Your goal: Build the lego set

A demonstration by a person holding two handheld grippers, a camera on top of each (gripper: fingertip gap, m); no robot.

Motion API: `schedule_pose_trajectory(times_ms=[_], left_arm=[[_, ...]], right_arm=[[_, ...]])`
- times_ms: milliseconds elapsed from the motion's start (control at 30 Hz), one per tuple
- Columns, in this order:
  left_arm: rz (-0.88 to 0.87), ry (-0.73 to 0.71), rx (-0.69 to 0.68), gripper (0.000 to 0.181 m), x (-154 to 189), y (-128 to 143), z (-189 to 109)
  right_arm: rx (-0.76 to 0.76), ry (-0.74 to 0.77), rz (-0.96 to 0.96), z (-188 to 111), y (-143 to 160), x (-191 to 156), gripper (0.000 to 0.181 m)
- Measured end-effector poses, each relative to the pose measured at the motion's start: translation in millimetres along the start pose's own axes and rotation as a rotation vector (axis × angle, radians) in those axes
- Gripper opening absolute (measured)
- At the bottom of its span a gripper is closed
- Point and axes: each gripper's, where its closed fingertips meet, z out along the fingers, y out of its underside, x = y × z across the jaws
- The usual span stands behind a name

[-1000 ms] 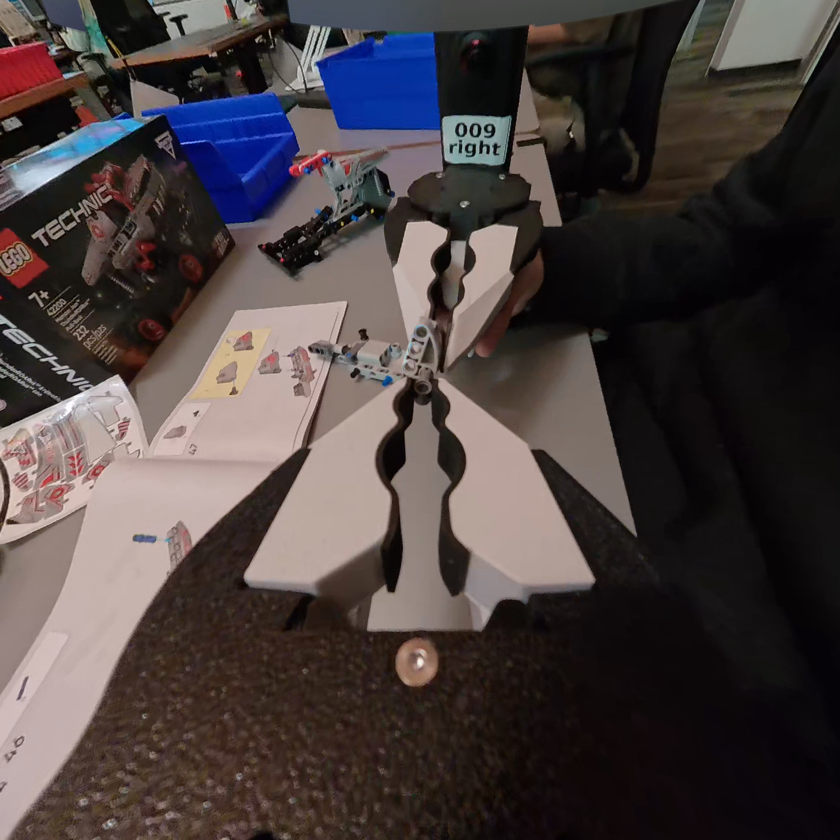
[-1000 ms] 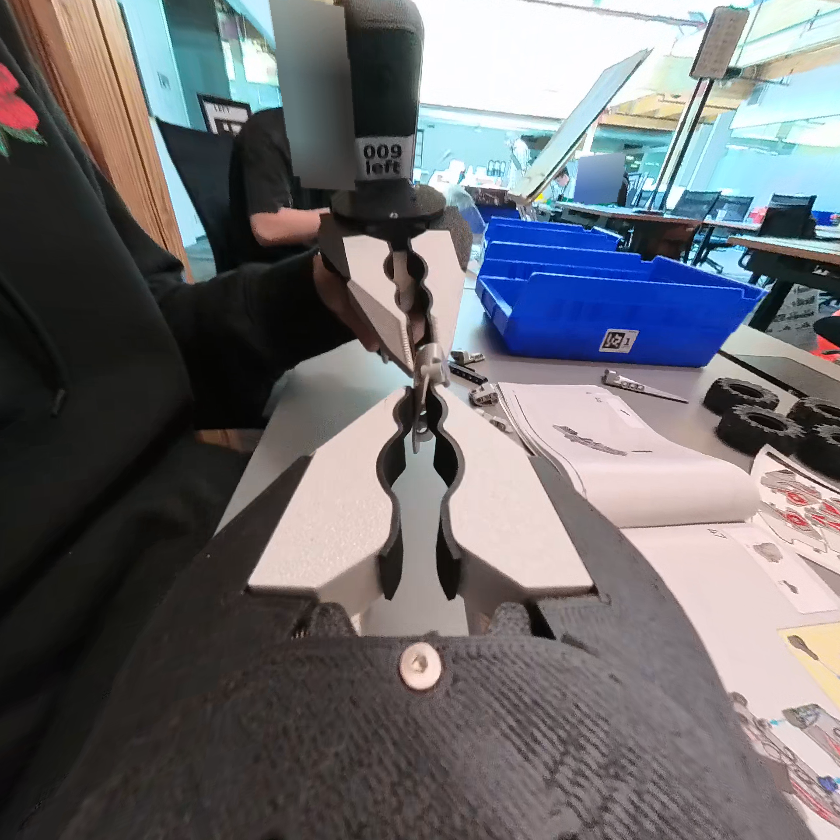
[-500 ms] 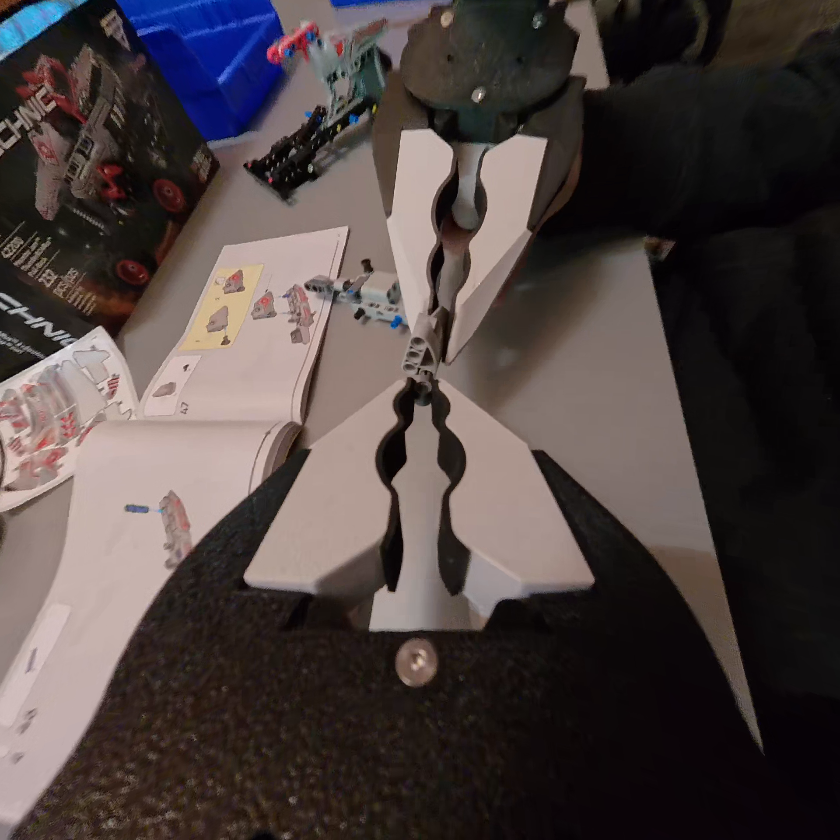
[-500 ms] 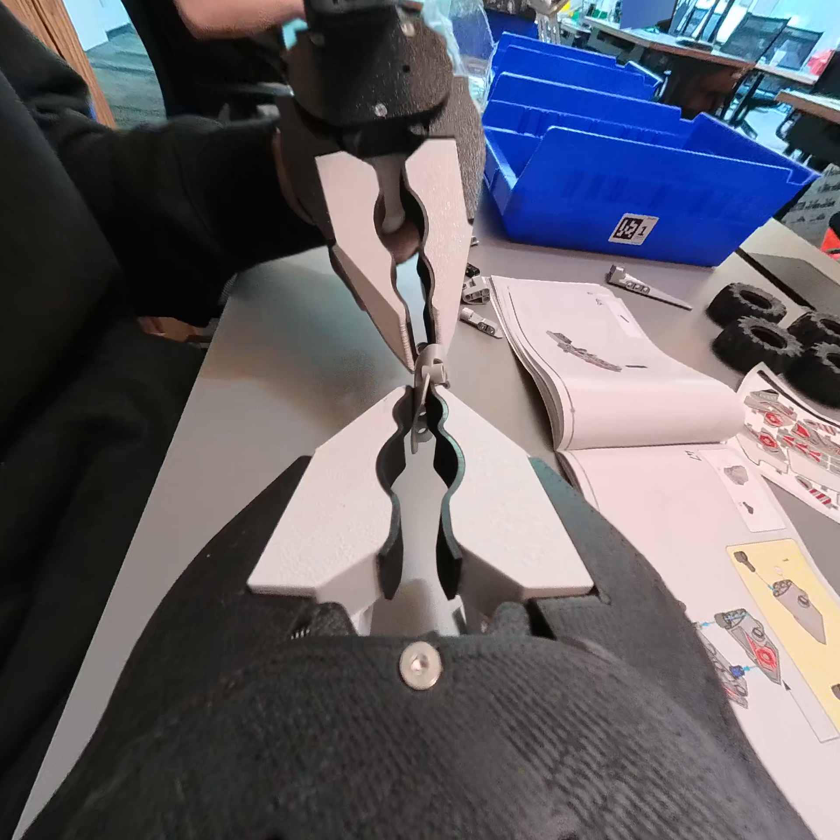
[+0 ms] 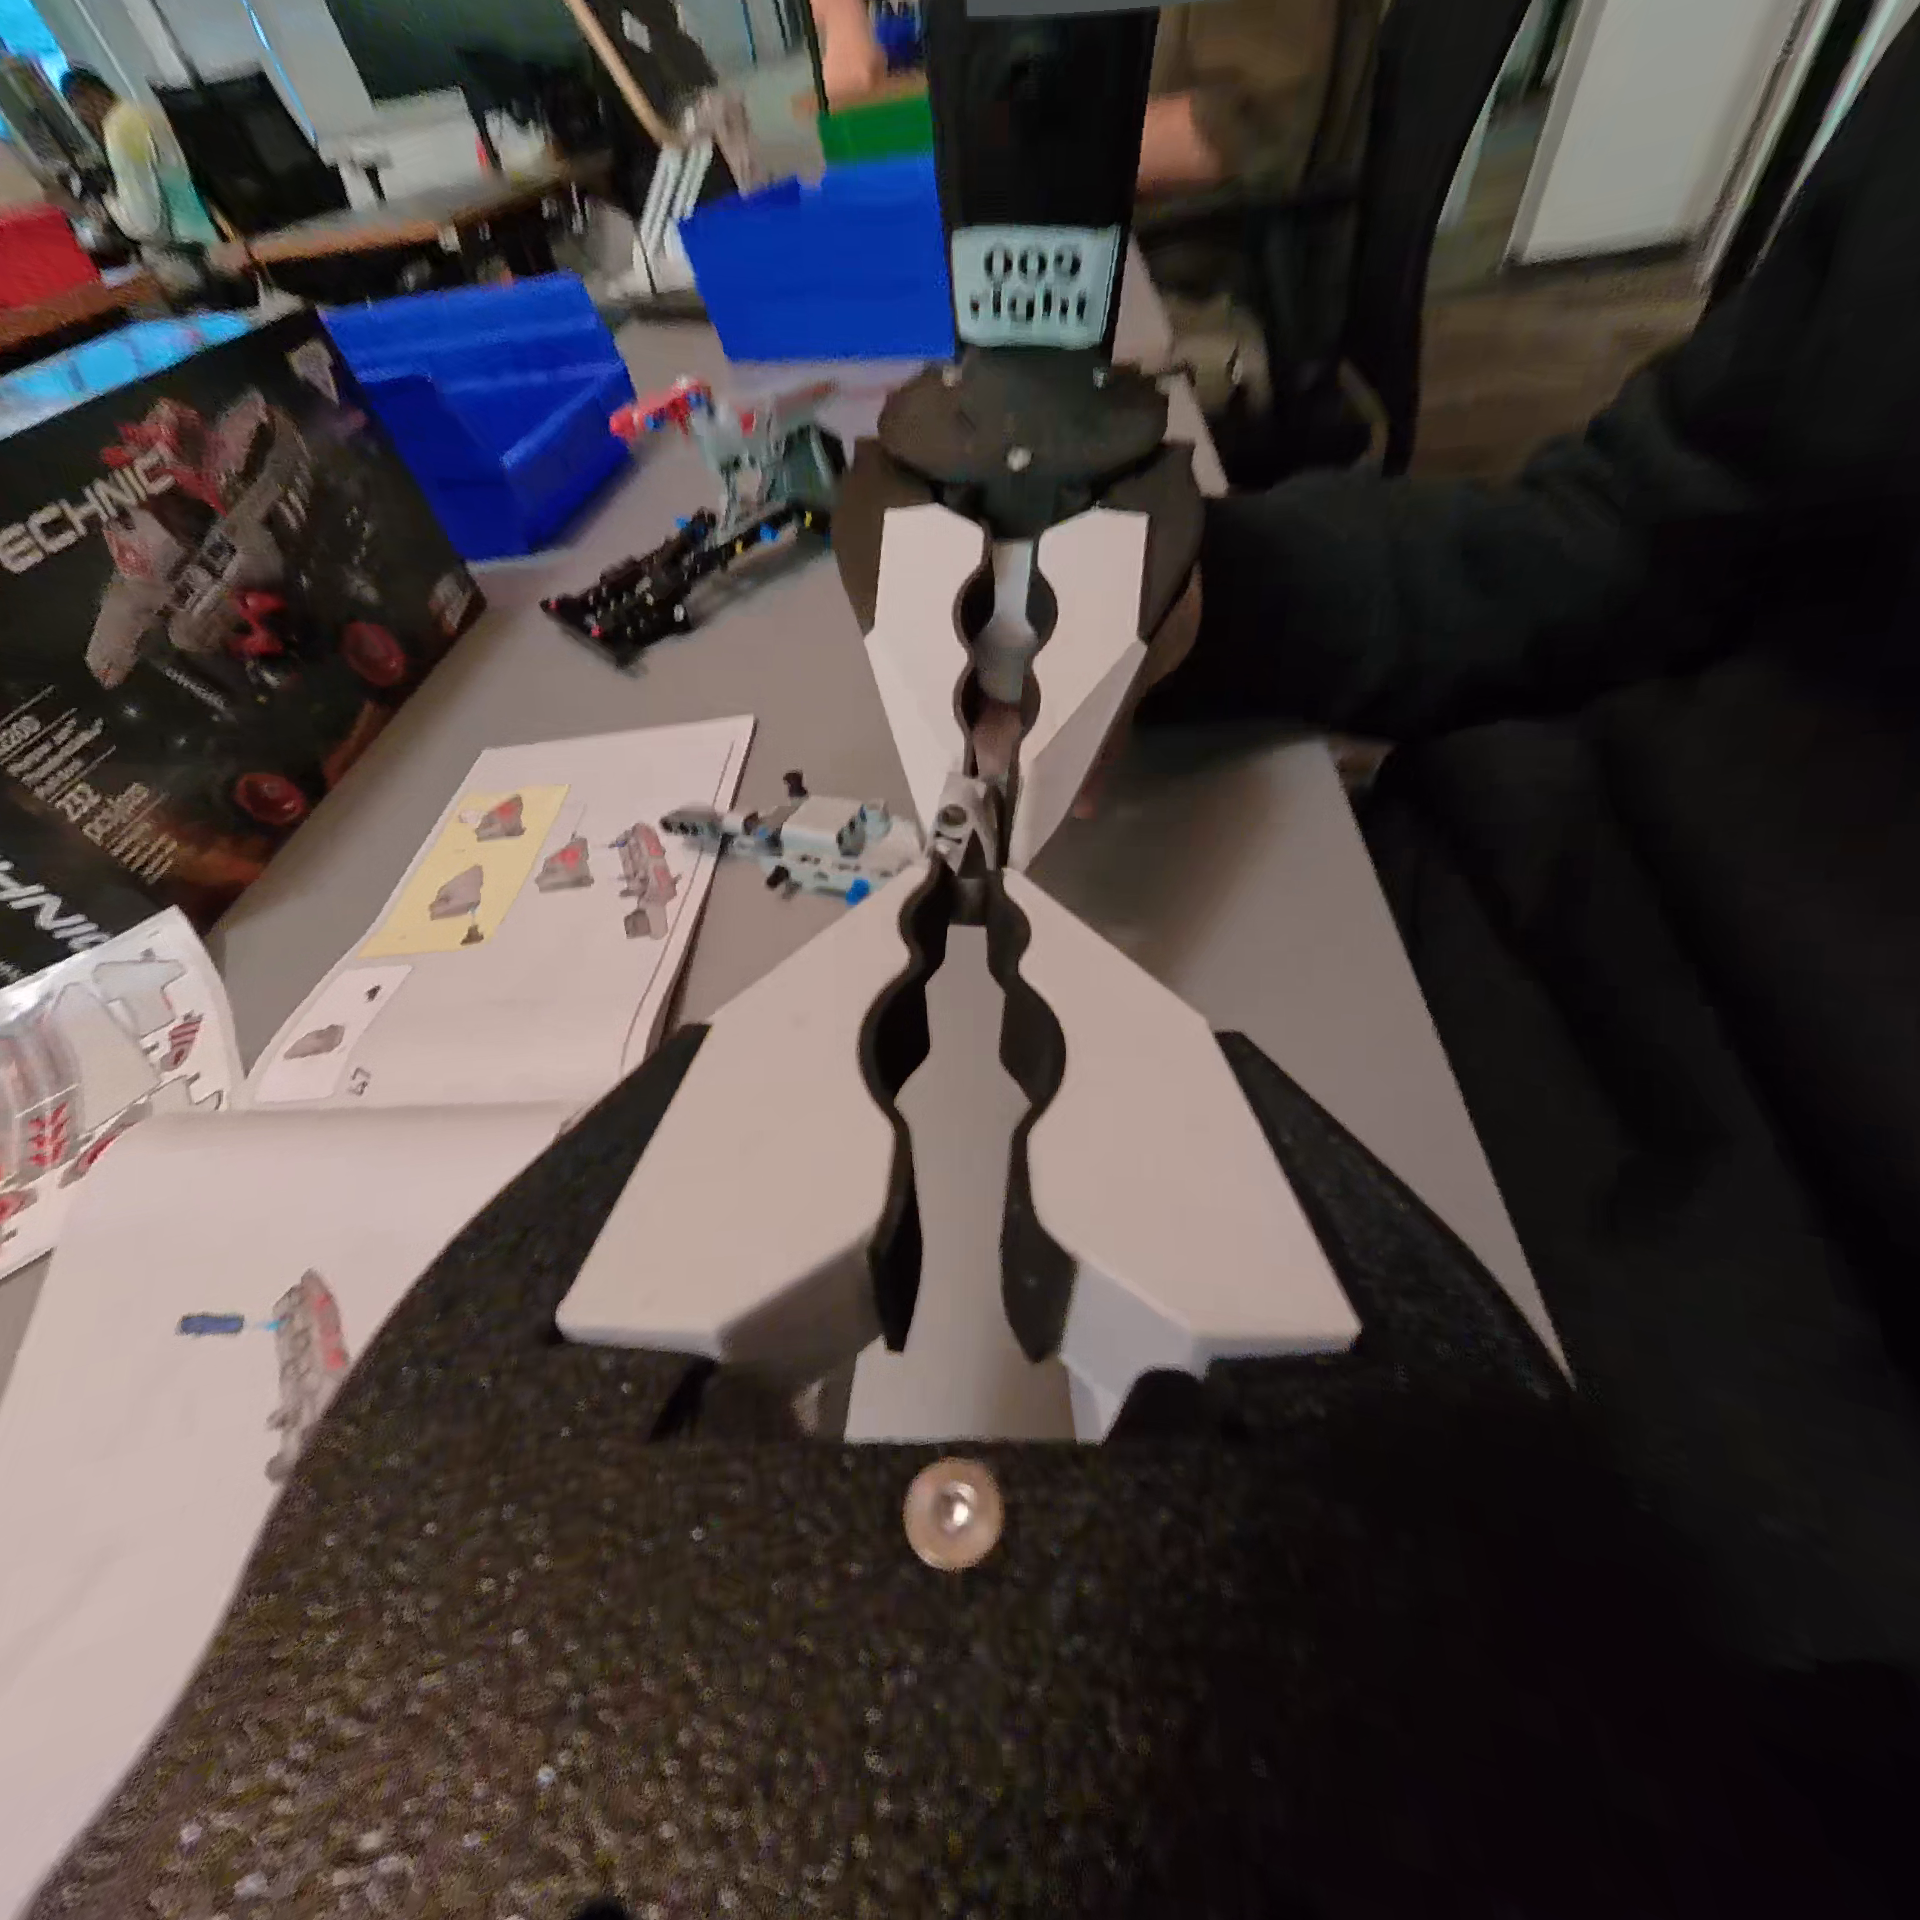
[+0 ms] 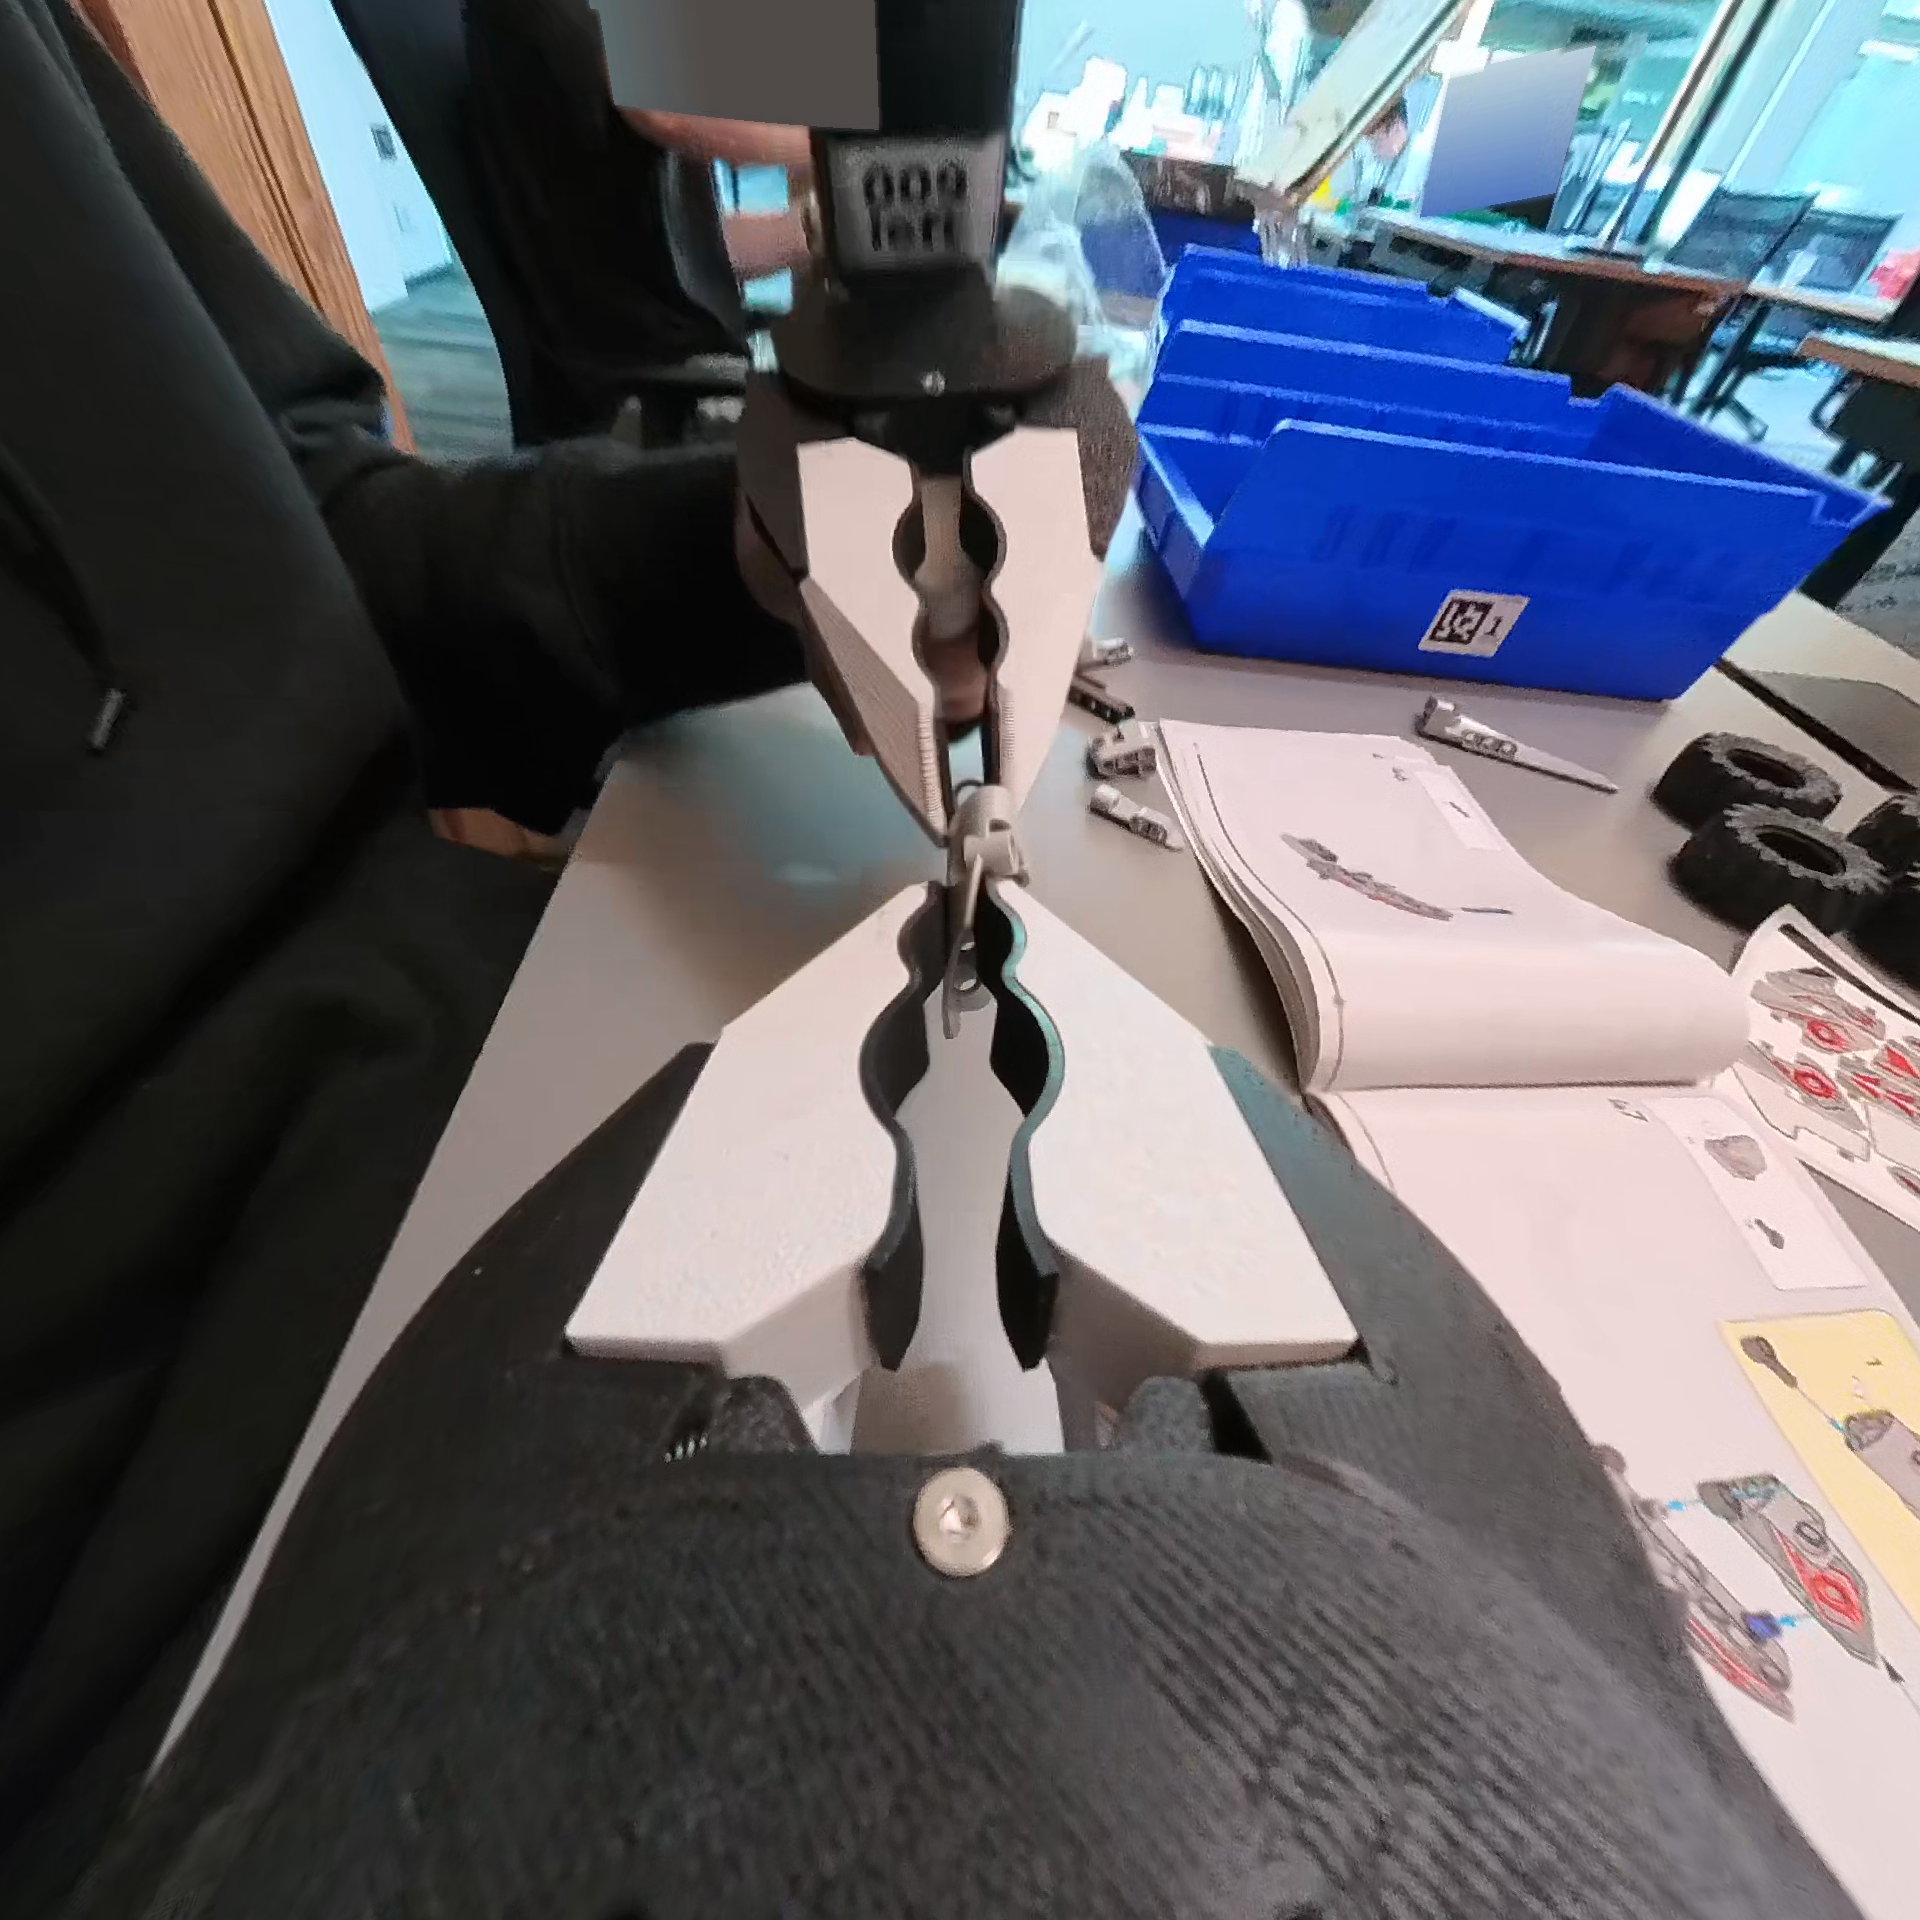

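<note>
My left gripper (image 5: 961,891) and my right gripper (image 6: 971,902) meet tip to tip above the grey table's near edge (image 5: 1278,935). The right gripper is shut on a thin light grey lego beam (image 6: 964,971) that sticks out past its tips; the beam's holed end shows in the left wrist view (image 5: 958,826). The left gripper is shut on a small dark piece (image 5: 974,896) at that beam's end. The right gripper shows from above in the left wrist view (image 5: 987,821), and the left gripper shows likewise in the right wrist view (image 6: 971,781).
A small grey sub-assembly (image 5: 821,842) lies beside the open instruction booklet (image 5: 520,935). A lego box (image 5: 187,644), blue bins (image 6: 1455,520), a part-built chassis (image 5: 717,520), black tyres (image 6: 1756,821), sticker sheets (image 6: 1849,1049) and loose grey parts (image 6: 1132,810) lie around. Less than 4 cm separates the two grippers' tips.
Both grippers have tipped back up from a downward tilt half a second ago to about their pose of a second ago. They stay tip to tip on the grey piece.
</note>
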Motion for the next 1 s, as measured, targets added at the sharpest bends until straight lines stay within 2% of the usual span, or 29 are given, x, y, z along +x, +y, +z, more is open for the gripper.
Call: schedule_pose_trajectory(times_ms=[100,267,600,700,800,1000], left_arm=[[-0.073,0.052,0.212,0.005,1,-21,-9],[-0.122,0.081,0.413,0.005,1,-42,-16],[-0.022,0.025,0.318,0.005,4,-47,-15],[-0.108,0.035,0.334,0.005,0,-46,-14],[-0.233,0.060,0.418,0.005,-6,-51,-13],[-0.328,0.071,0.505,0.005,-11,-58,-13]], right_arm=[[0.142,-0.021,0.041,-4,-20,-3,0.004],[0.294,-0.034,0.088,-9,-42,-3,0.004],[0.330,-0.033,0.072,-11,-48,-6,0.004],[0.327,0.001,0.052,-12,-48,-3,0.004],[0.361,0.023,0.063,-14,-52,0,0.004],[0.418,0.036,0.119,-18,-58,6,0.004]])
